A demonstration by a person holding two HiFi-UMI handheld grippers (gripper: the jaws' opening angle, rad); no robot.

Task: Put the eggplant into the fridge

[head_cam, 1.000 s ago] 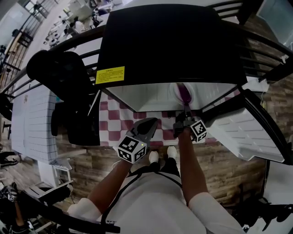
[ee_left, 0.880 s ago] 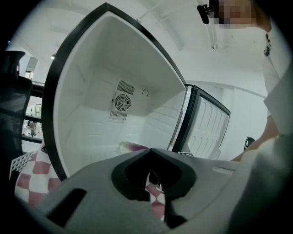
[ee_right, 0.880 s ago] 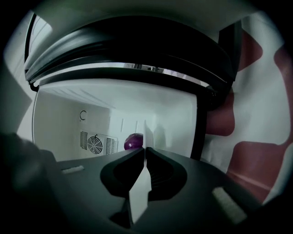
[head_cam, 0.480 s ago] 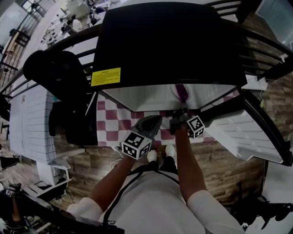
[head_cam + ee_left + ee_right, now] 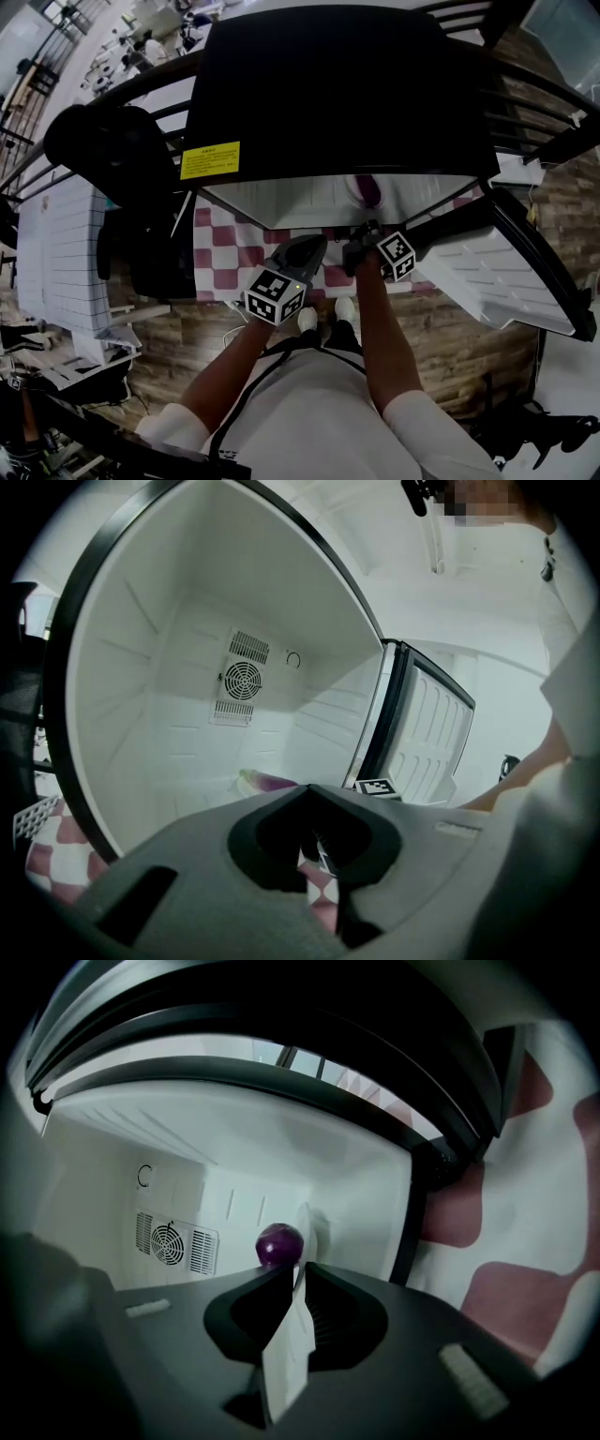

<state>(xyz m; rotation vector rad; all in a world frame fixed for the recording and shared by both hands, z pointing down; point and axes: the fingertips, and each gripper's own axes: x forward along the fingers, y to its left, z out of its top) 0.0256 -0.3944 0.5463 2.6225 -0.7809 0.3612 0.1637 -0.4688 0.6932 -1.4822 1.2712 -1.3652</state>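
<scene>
- Since a second ago, my right gripper point(image 5: 364, 242) has drawn back toward the near side, away from the eggplant point(image 5: 368, 190), which no longer touches it.
- The eggplant lies on the white floor of the open fridge point(image 5: 281, 202), right of centre; the right gripper view shows its purple end point(image 5: 279, 1243) well beyond the fingers.
- Right fingers point(image 5: 323, 1312): narrow, tips together, nothing held.
- My left gripper point(image 5: 317, 247) hovers near the fridge's front edge, over the checkered mat point(image 5: 220, 253), just left of the right one.
- Left fingers point(image 5: 375, 832): narrow too, empty.
- The fridge door point(image 5: 487, 277) stands open at the right.
</scene>
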